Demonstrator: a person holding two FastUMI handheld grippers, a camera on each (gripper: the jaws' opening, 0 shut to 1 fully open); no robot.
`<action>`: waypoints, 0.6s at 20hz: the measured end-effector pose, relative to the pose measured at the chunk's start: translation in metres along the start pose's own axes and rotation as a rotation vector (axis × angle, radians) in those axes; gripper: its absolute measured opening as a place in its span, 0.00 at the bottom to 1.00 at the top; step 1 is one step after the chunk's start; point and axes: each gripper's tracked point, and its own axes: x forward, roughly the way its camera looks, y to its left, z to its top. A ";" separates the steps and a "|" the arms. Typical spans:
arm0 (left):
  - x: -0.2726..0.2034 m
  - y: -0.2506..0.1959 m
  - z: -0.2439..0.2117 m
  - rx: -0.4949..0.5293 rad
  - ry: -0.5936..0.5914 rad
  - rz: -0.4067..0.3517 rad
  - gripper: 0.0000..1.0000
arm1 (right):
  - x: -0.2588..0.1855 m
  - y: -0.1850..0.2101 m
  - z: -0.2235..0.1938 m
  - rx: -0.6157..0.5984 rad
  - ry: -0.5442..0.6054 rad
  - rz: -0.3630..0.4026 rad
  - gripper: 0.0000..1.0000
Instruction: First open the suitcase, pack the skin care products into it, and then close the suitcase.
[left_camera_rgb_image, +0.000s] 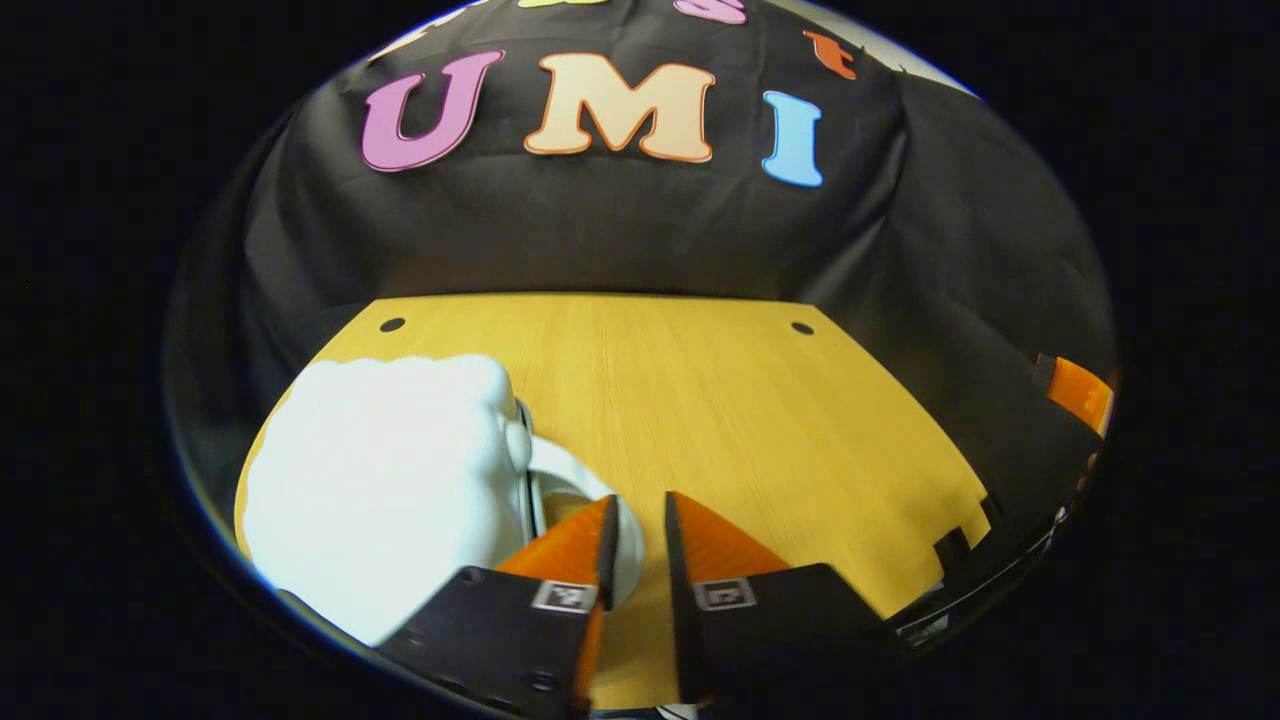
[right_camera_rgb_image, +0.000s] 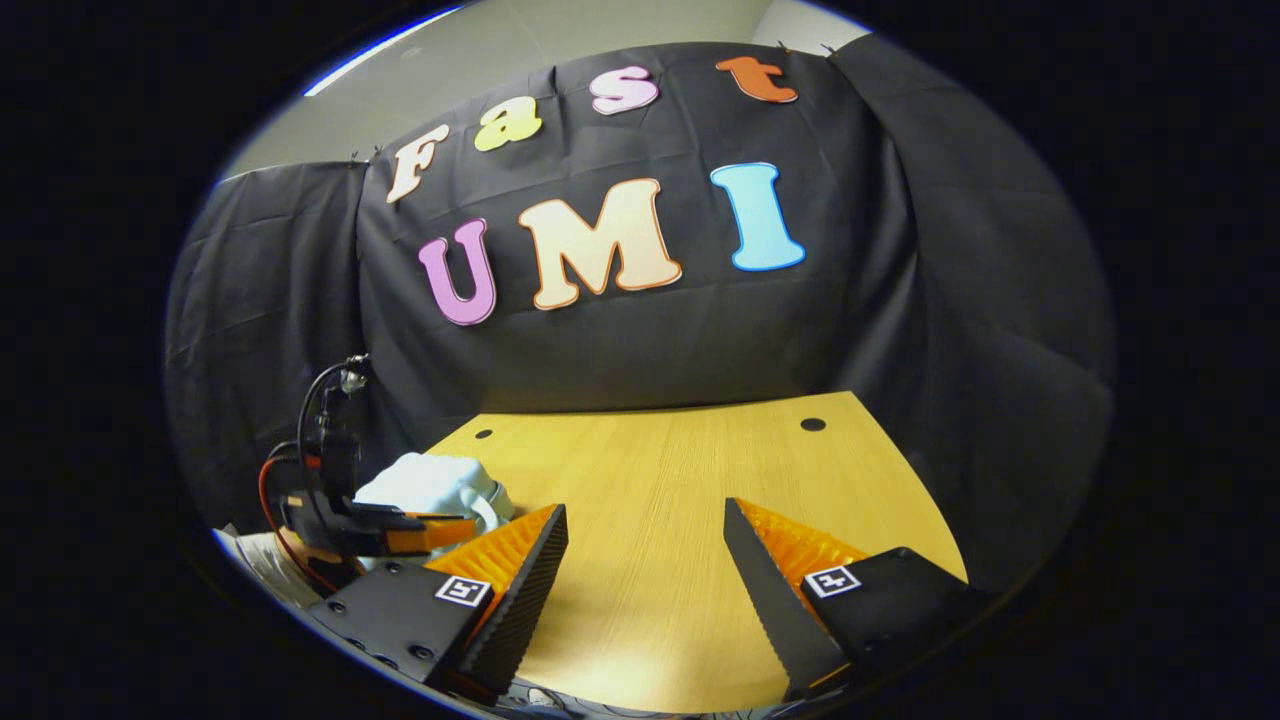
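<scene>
My left gripper (left_camera_rgb_image: 640, 540) is hovering low over the wooden surface (left_camera_rgb_image: 700, 400), and its fingers (left_camera_rgb_image: 600, 545) are drawn close together with only a narrow slit of wood showing between them. They are not pressing on anything that I can make out. Just to the left of them the pale, soft-looking suitcase (left_camera_rgb_image: 380, 490) is sitting on the surface at its near left corner, lid down. A light curved handle or strap (left_camera_rgb_image: 570, 470) is arching off its right side and passing right behind my left-hand finger; I cannot tell whether the finger is touching it or only lying in front of it, since the picture is blown out there.

My right gripper (right_camera_rgb_image: 645, 560) is hanging over the near middle of the surface (right_camera_rgb_image: 680, 480) with its fingers (right_camera_rgb_image: 530, 570) spread wide apart, released, bare wood between them. From the right gripper view I am seeing the suitcase (right_camera_rgb_image: 430, 485) off to the left, and the left gripper (right_camera_rgb_image: 400, 535) is reaching in just in front of it, its cables looping up behind.

The black cloth (right_camera_rgb_image: 650, 340) is hanging behind the surface on all sides.
</scene>
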 end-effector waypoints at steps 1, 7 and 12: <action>-0.010 -0.009 0.018 0.019 -0.072 0.021 0.52 | -0.002 -0.003 0.011 -0.005 -0.031 0.003 0.98; -0.118 -0.041 0.163 0.080 -0.539 0.227 0.97 | -0.025 0.005 0.120 -0.051 -0.318 0.003 0.92; -0.157 -0.061 0.222 0.170 -0.653 0.158 0.95 | -0.045 0.025 0.176 -0.062 -0.483 -0.050 0.93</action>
